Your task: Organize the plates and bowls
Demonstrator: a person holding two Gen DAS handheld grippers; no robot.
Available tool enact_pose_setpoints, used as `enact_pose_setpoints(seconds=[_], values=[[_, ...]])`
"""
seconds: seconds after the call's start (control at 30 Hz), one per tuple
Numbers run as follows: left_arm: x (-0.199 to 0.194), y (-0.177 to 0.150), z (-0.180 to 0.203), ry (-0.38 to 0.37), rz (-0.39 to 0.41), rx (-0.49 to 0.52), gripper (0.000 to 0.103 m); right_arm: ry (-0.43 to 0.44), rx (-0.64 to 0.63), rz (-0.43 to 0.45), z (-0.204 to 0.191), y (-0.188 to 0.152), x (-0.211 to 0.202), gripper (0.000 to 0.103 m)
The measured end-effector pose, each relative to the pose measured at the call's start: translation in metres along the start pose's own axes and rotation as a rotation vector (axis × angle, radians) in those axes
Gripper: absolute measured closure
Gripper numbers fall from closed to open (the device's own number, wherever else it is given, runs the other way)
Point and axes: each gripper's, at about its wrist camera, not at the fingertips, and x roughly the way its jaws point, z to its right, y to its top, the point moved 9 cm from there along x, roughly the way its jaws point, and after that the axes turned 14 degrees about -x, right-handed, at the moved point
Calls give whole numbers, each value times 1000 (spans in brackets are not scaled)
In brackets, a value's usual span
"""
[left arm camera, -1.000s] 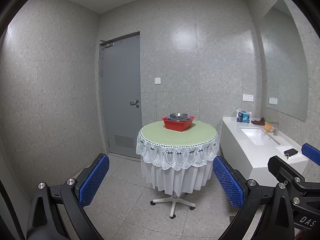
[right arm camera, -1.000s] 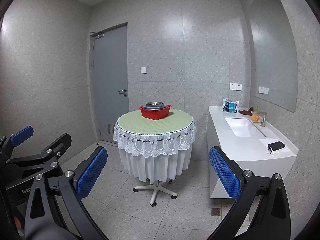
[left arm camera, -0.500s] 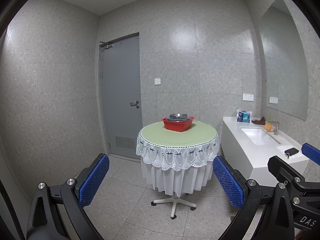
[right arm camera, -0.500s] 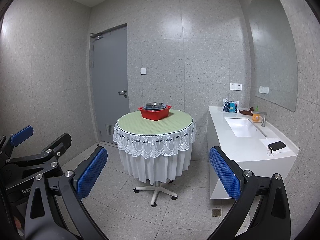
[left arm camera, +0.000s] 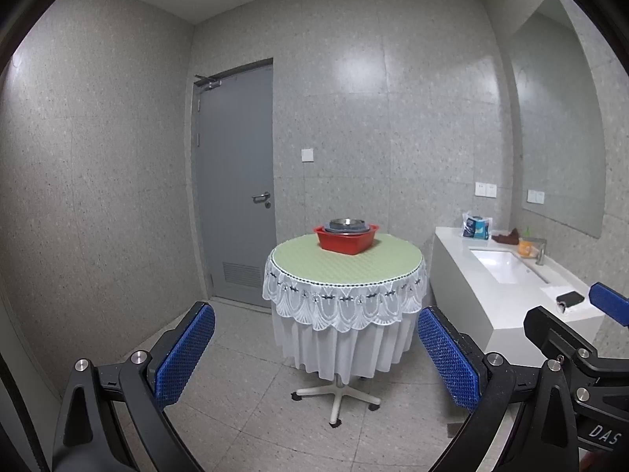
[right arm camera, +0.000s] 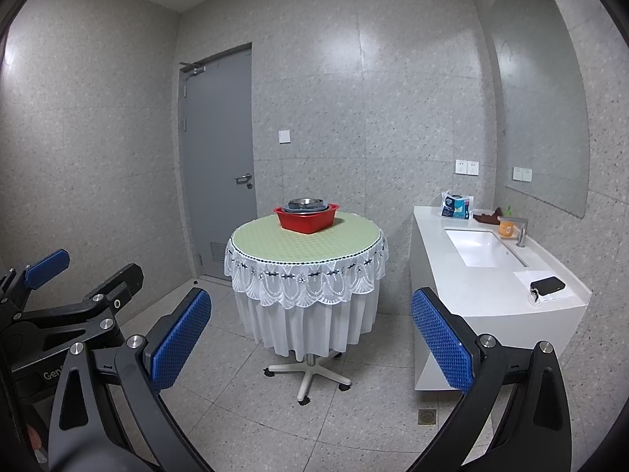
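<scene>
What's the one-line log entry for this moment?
phase: approach | left gripper: open, empty | right gripper: open, empty | red basin: on round table, dishes stacked inside, untouched

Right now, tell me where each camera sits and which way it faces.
Left wrist: on the left tool, facing the round table across the floor; the right tool's fingers show at its right edge.
Right wrist: on the right tool, same heading; the left tool shows at its left edge.
Shared: red basin, sink counter.
</scene>
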Motion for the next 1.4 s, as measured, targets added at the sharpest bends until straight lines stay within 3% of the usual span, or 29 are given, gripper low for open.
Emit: enact_pose_setpoints(seconds=[1.4], values=[[-5, -8, 12, 4, 13, 7, 1, -7, -1, -7, -3, -5, 8, 0]])
